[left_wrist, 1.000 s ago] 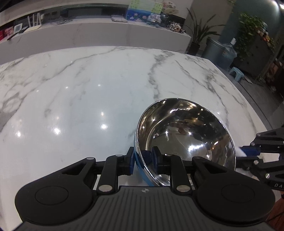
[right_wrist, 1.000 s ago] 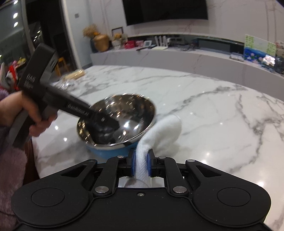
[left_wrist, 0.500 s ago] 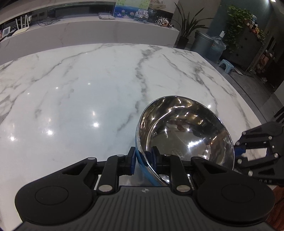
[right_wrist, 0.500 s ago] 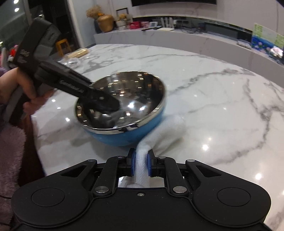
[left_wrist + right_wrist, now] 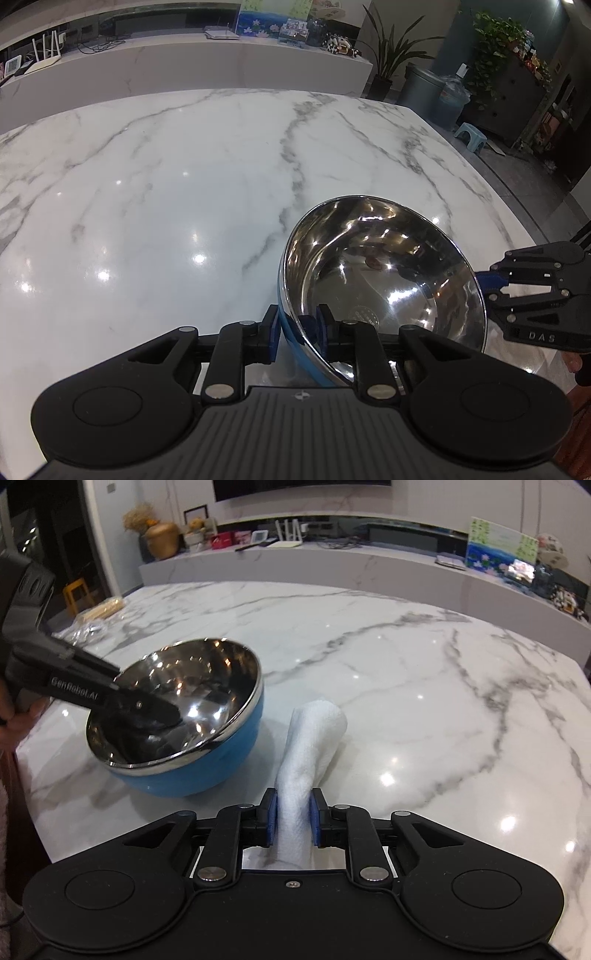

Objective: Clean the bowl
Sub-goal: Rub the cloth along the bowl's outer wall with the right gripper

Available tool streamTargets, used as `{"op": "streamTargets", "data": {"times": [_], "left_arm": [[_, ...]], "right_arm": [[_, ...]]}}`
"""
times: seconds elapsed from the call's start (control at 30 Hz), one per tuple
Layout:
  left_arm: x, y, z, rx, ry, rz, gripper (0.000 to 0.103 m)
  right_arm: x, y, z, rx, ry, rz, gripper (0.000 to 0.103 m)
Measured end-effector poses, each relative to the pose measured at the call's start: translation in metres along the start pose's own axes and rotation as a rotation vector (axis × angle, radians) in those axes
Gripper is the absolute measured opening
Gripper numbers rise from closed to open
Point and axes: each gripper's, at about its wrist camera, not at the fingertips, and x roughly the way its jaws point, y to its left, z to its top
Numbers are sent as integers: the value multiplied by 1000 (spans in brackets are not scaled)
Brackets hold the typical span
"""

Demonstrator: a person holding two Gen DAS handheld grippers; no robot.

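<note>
While the left gripper (image 5: 295,328) is pinching the near rim of the tilted steel bowl (image 5: 384,273) on the marble table (image 5: 166,192), the right gripper (image 5: 293,821), jaws just loosening around a white cloth (image 5: 310,738), is waiting beside it; wiping inside likely needs a firmer grip.

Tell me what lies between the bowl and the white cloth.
Nothing: a strip of bare marble table parts the bowl from the cloth, in the right wrist view.
</note>
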Motion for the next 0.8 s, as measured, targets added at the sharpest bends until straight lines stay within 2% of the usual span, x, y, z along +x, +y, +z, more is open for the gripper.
{"op": "streamTargets", "data": {"times": [0.03,0.23,0.3,0.33,0.37,0.5,0.63,0.8], "left_arm": [[0,0,0,0,0,0,20],[0,-2,-2,4,1,3,21],[-1,-2,-2,4,0,5,21],[-1,-2,-2,3,0,5,21],[-1,-2,-2,1,-1,4,20],[-1,-2,-2,0,-10,6,17],[0,-2,-1,-2,-22,9,16],[2,-3,0,-2,-29,13,16]], "right_arm": [[0,0,0,10,-7,-10,31],[-1,2,1,38,-47,-20,33],[0,1,2,61,-54,-16,25],[1,0,3,72,-56,-14,16],[3,-1,4,83,-54,-11,11],[1,-8,5,140,-69,-6,10],[-17,-28,7,259,-165,90,10],[-32,-33,8,236,-229,181,10]]}}
